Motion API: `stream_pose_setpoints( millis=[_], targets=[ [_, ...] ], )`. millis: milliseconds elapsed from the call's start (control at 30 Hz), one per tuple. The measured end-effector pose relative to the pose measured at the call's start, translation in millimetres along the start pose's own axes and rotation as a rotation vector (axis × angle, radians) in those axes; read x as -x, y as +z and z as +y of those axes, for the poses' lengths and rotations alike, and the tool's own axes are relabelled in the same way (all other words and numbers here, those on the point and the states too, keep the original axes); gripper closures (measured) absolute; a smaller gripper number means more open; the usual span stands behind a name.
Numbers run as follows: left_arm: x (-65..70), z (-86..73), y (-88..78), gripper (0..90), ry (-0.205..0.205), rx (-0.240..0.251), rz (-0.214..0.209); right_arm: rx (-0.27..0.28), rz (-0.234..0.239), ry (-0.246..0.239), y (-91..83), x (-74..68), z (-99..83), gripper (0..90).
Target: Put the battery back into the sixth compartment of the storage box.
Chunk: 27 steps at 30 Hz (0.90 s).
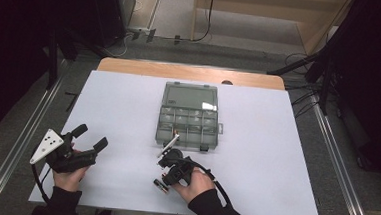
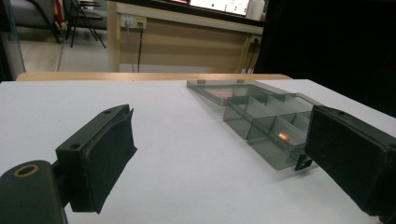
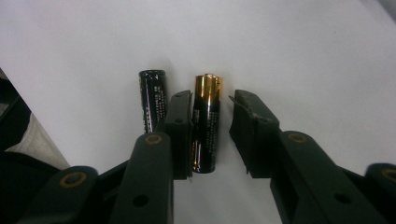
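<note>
Right gripper view: gold-and-black cylindrical battery (image 3: 206, 123) being straddled by right gripper (image 3: 211, 135), pads not yet pinching; second black battery (image 3: 152, 100) beside; compartmented clear plastic box (image 1: 189, 118) awaiting filling.

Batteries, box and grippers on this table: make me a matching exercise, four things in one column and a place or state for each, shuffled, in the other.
Things:
1. gold-topped battery
2. all-black battery
3. compartment box
4. left gripper

Places or states:
A. lies on the table just outside the right gripper
B. jaws wide apart, nothing between them
C. lies between the right gripper's jaws
D. lid open, mid-table

Pairs: 1-C, 2-A, 3-D, 4-B
</note>
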<state>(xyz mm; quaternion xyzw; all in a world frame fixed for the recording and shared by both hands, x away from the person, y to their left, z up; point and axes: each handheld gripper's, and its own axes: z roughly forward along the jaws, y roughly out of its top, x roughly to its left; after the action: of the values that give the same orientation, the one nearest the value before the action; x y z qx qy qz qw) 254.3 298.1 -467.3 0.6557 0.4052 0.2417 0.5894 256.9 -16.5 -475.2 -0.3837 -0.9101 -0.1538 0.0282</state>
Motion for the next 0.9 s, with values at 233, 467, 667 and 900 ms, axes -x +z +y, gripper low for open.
stream_pose_setpoints(
  millis=[233, 467, 667, 900],
  targets=[
    [0.0, -0.2, 0.5, 8.0, 0.004, -0.002, -0.001, -0.018, 0.003, 0.019, 1.1, -1.2, 1.4, 76.4],
    [0.4, -0.2, 0.6, 8.0, 0.002, -0.001, -0.007, -0.023, 0.024, 0.03, 0.9, 1.7, 2.0, 77.2],
    [-0.1, -0.2, 0.6, 8.0, 0.003, -0.004, -0.007, -0.015, 0.022, 0.039, -0.1, 1.7, 1.9, 77.3],
    [0.3, -0.3, 0.6, 8.0, 0.002, -0.004, -0.007, 0.019, 0.035, 0.055, -5.0, 6.4, 1.3, 77.2]
  ],
)
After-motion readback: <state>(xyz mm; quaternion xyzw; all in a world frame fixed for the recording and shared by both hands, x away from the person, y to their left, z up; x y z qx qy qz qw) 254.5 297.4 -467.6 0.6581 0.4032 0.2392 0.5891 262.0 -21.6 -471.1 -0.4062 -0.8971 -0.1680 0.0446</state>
